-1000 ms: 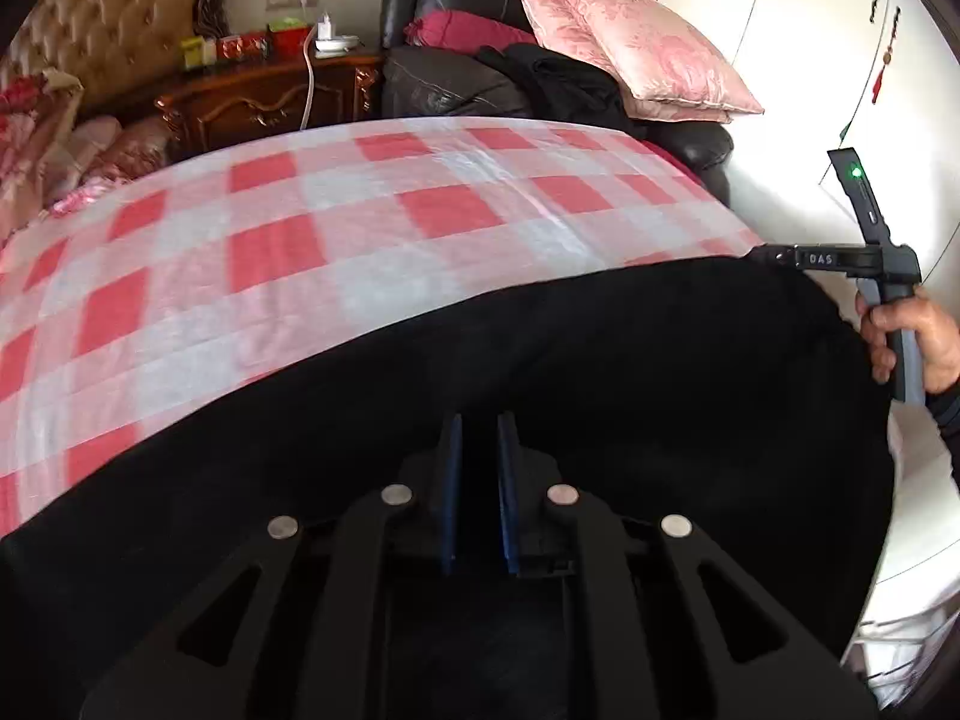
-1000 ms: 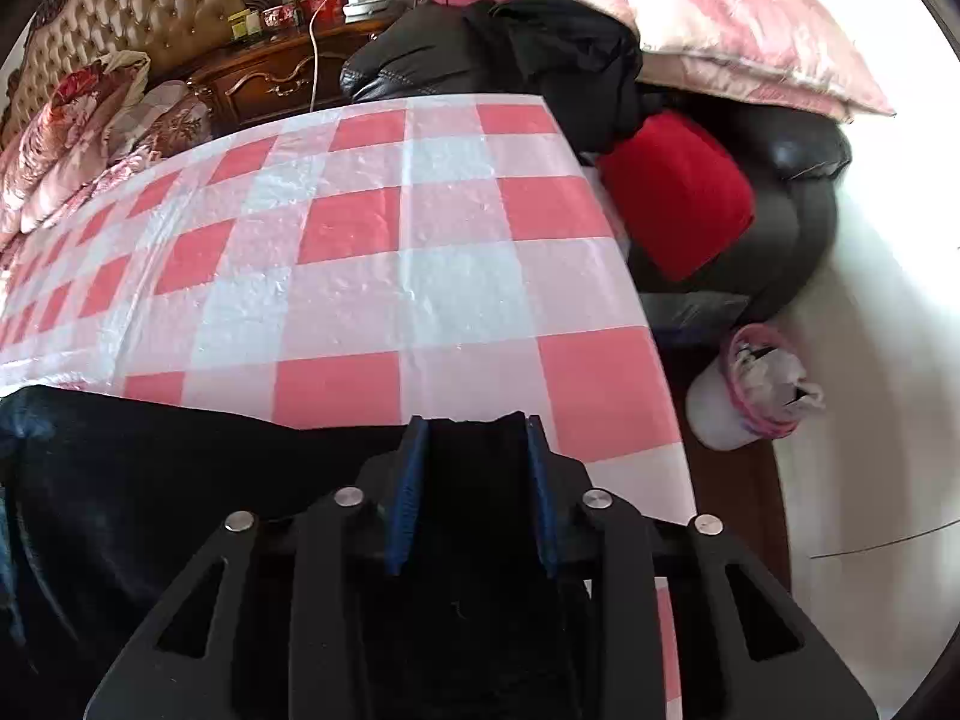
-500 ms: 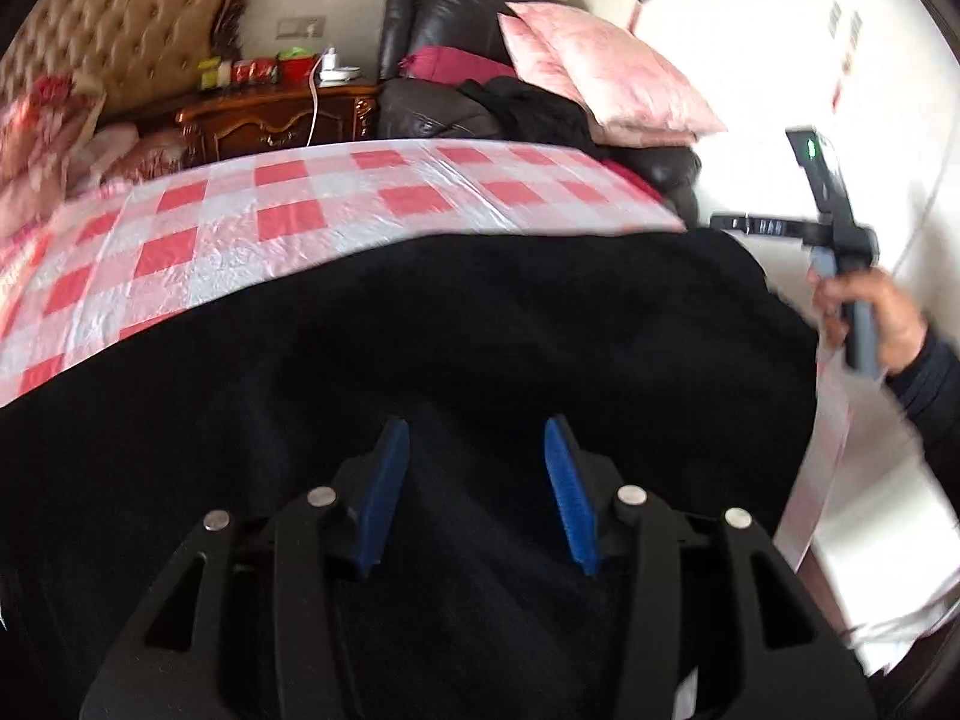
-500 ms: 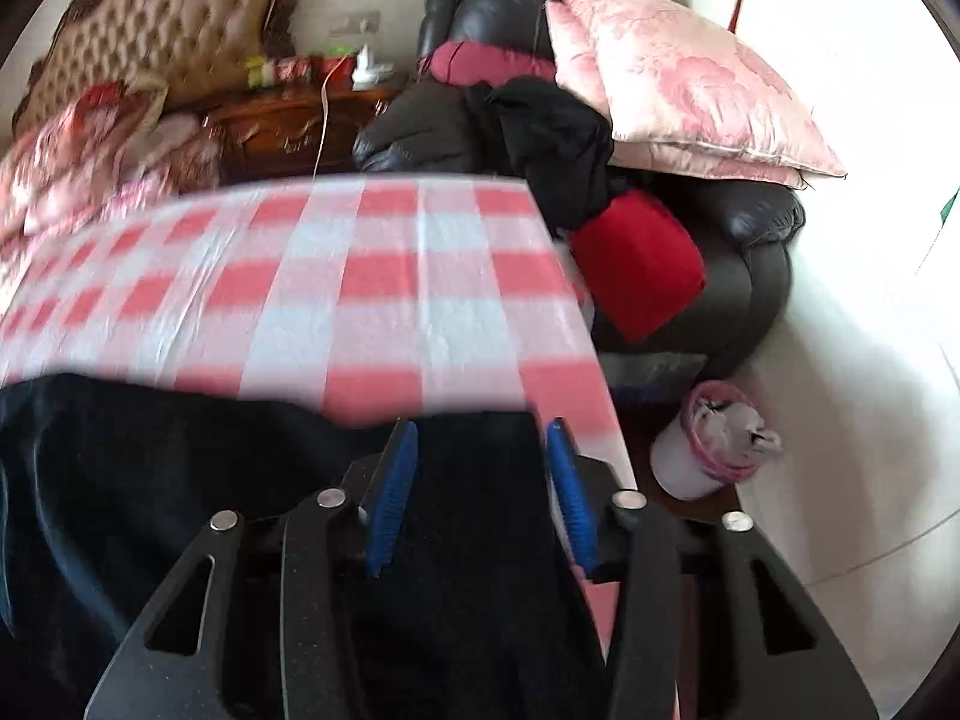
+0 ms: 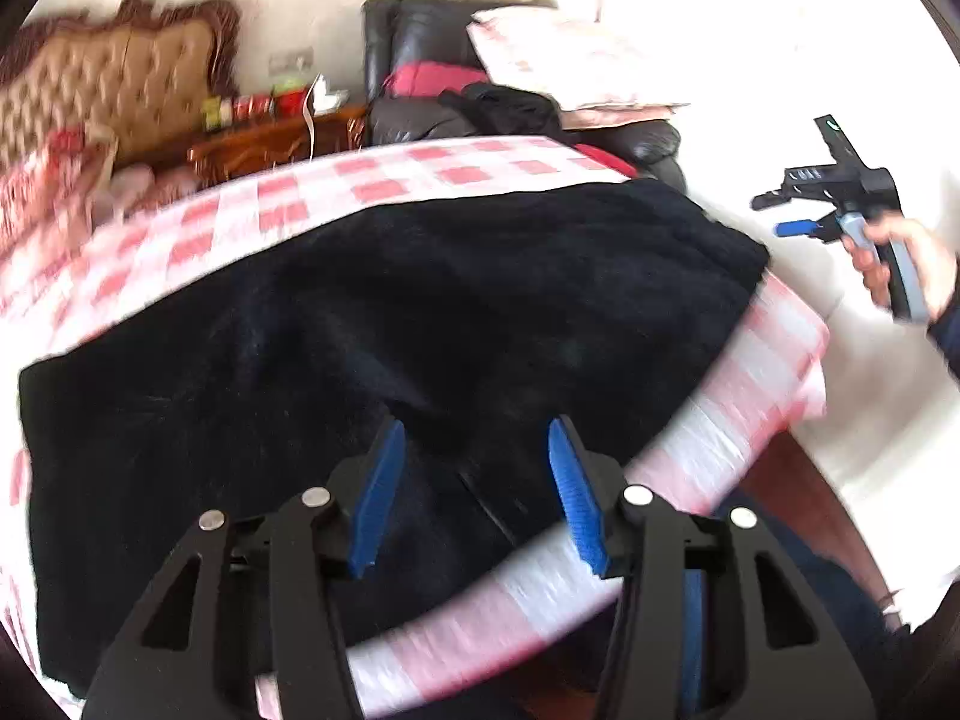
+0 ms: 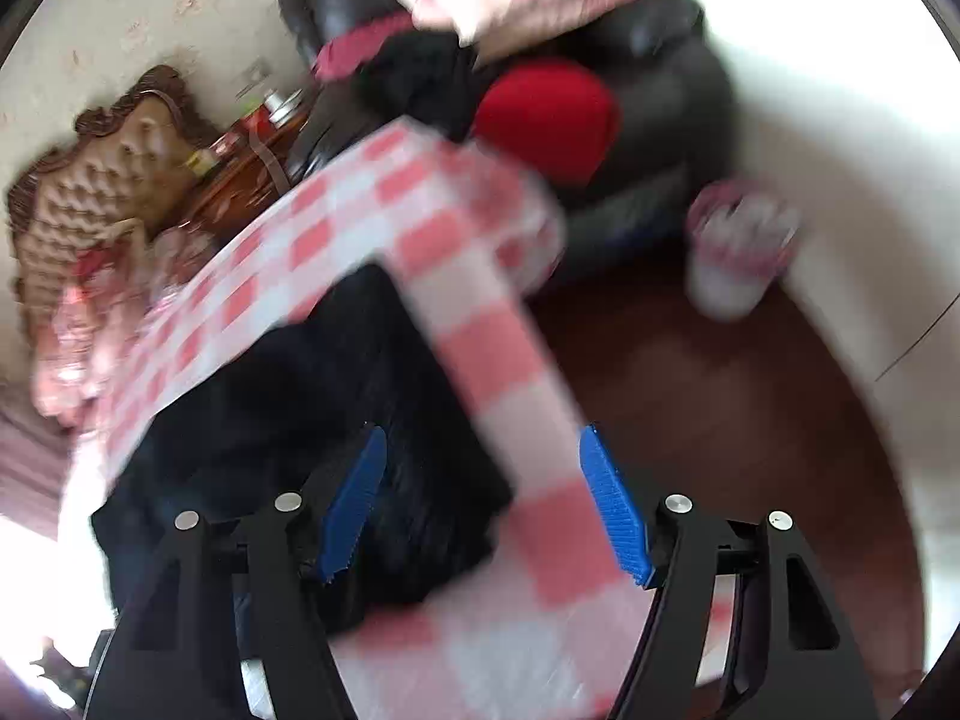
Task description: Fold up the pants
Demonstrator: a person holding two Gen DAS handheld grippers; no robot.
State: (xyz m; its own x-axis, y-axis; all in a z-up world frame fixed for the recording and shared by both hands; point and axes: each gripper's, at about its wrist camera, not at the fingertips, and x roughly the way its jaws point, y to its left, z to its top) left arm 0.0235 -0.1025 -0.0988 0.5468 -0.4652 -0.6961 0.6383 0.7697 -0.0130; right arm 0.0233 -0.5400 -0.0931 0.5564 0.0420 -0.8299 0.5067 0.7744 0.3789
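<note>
From my left wrist, my left gripper [image 5: 474, 492] hung above the near edge of the black pants [image 5: 384, 324], its blue pads [image 5: 378, 498] parted and opening with nothing pressed between them; a second earlier those same pads had been pinched together on the cloth. The pants lay spread in a broad dark slab across the red-and-white checked cloth [image 5: 762, 360] of the table, reaching almost to its far right corner. Off that corner my right hand [image 5: 906, 264] held the other tool clear of the fabric, where a second before it had sat at the pants' edge. From my right wrist, blurred by movement, my right gripper [image 6: 480, 504] likewise stood apart and widening, empty, with one corner of the pants [image 6: 336, 396] under its left pad and bare checked cloth [image 6: 510, 372] under its right; a second ago it had been clamped on black fabric. Beyond the table edge a small bin [image 6: 738, 252] stood on the dark floor near the black armchair [image 6: 672, 90]. I judged that both hands had let go together, so one fold was laid down and the next grip remained to be chosen.
</note>
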